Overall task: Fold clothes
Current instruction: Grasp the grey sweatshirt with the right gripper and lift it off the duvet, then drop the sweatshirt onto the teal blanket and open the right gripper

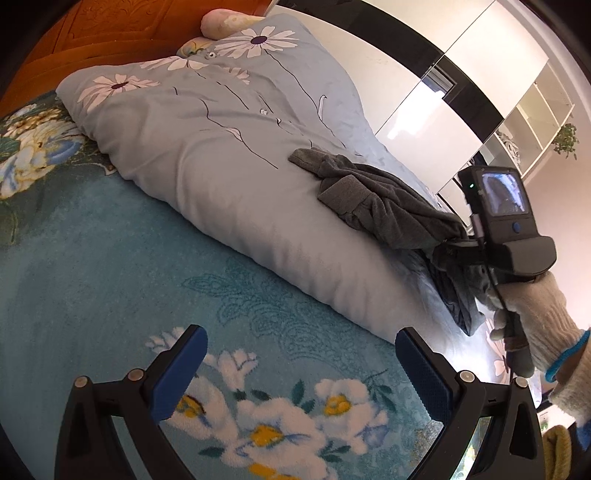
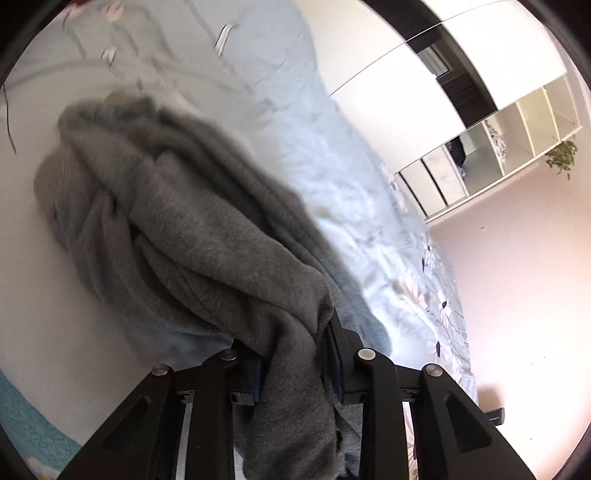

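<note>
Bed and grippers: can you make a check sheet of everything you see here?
Surface: a bed with a teal flowered blanket and a pale blue daisy duvet lying on it.
Job's things: one crumpled grey garment on the duvet, not yet folded.
Clutter: a pillow by the wooden headboard.
Grippers: left gripper open and empty over the blanket; right gripper shut on the grey garment, held by a gloved hand.
Cables: a thin black cable runs down the right gripper's handle.
Surroundings: mirrored wardrobe, white shelves, a green plant.
</note>
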A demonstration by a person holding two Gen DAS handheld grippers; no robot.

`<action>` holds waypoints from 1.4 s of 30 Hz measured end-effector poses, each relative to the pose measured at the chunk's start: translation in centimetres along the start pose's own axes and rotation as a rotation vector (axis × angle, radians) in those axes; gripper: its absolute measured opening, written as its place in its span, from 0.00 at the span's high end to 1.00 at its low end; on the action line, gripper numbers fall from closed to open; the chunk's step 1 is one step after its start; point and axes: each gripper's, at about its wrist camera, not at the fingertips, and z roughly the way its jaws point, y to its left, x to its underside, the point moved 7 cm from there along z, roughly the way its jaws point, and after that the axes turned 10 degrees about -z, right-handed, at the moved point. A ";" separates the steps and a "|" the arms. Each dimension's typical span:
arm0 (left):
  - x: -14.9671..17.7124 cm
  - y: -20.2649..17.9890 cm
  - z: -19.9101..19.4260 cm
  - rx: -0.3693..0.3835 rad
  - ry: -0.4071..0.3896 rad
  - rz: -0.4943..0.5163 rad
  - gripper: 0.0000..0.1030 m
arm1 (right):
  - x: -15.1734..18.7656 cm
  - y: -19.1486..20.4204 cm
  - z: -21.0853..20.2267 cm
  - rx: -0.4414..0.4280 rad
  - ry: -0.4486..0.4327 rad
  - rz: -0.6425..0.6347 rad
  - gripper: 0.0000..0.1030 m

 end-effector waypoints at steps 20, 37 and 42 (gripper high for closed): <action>5.7 3.7 -14.3 0.041 0.033 -0.168 0.00 | 6.1 -0.1 -22.8 -0.157 -0.317 0.031 0.75; 8.3 11.4 -27.8 -0.121 -0.073 -0.178 0.00 | 10.5 11.1 -34.9 -0.512 -0.339 -0.031 0.74; 11.1 13.1 -29.3 -0.182 -0.050 -0.171 0.00 | 18.5 21.7 -29.0 -0.655 -0.047 -0.190 0.74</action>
